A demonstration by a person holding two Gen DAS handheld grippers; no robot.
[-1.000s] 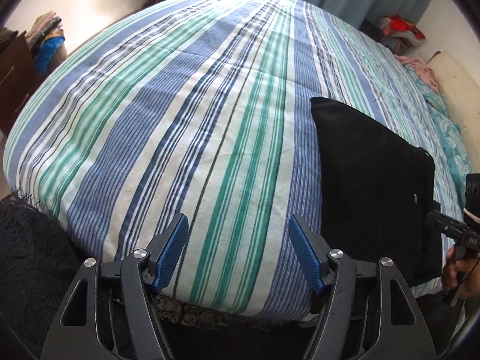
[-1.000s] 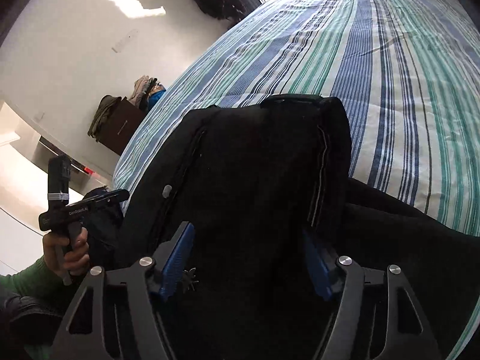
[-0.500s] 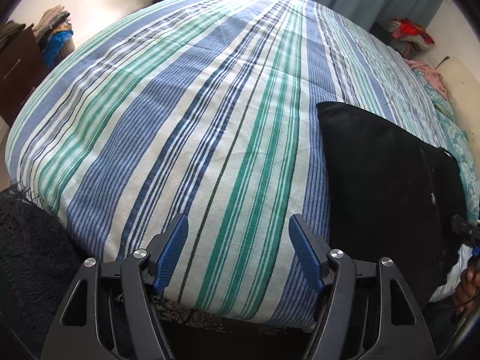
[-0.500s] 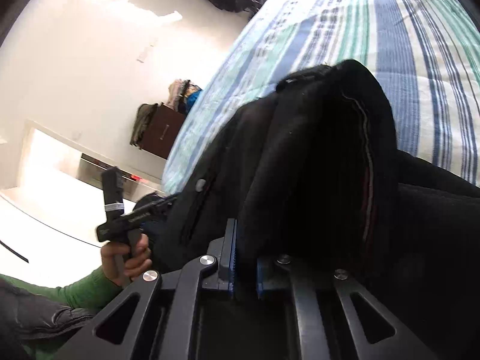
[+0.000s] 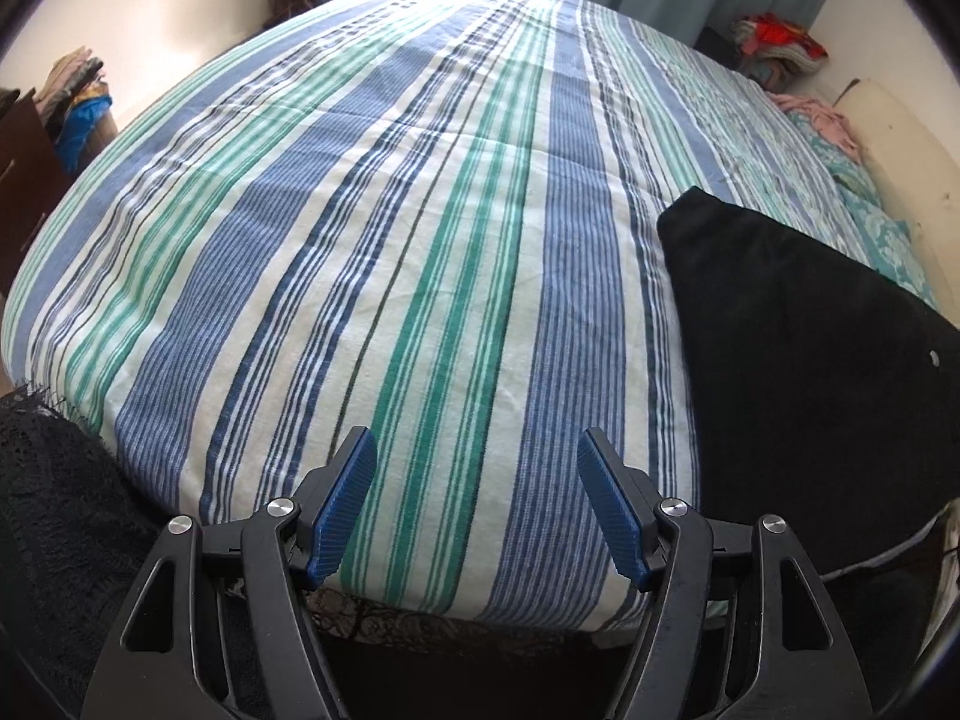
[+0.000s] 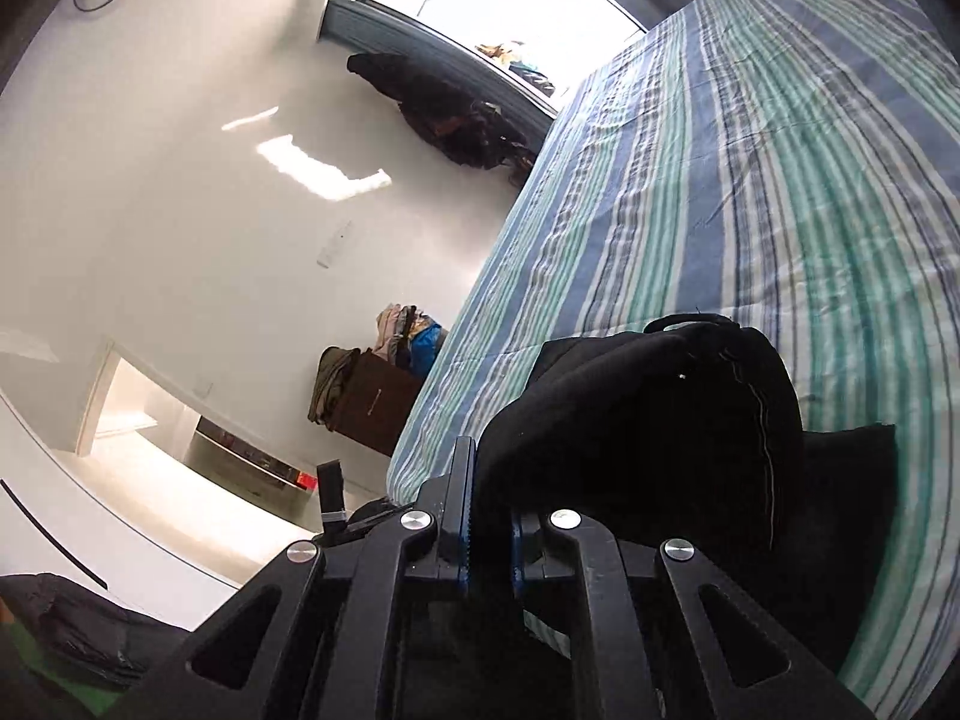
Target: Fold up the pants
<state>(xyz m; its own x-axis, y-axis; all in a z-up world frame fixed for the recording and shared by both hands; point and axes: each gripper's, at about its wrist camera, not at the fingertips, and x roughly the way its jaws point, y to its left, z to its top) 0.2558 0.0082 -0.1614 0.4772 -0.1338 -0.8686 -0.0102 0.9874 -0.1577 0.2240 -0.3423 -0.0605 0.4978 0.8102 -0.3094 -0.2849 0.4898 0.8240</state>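
Black pants (image 5: 798, 360) lie on the striped bed cover (image 5: 420, 240) at the right of the left wrist view, with one small pale button showing. My left gripper (image 5: 477, 510) hangs open above the bed's near edge, left of the pants, with nothing between its blue pads. In the right wrist view my right gripper (image 6: 489, 534) is shut on a fold of the black pants (image 6: 648, 420). That fold bunches up above the striped bed cover (image 6: 750, 180) while the rest of the pants trails off to the right.
A dark wooden cabinet (image 6: 378, 408) with piled clothes stands beside the bed's corner. Dark bags (image 6: 456, 114) sit under the window. A pillow (image 5: 888, 240) and pink and red clothes (image 5: 774, 42) lie at the far right. Black lace fabric (image 5: 54, 510) hangs at lower left.
My right gripper went from open over the pants to shut on them, then rose and tilted, lifting a fold. The left gripper shifted slightly and stayed open.
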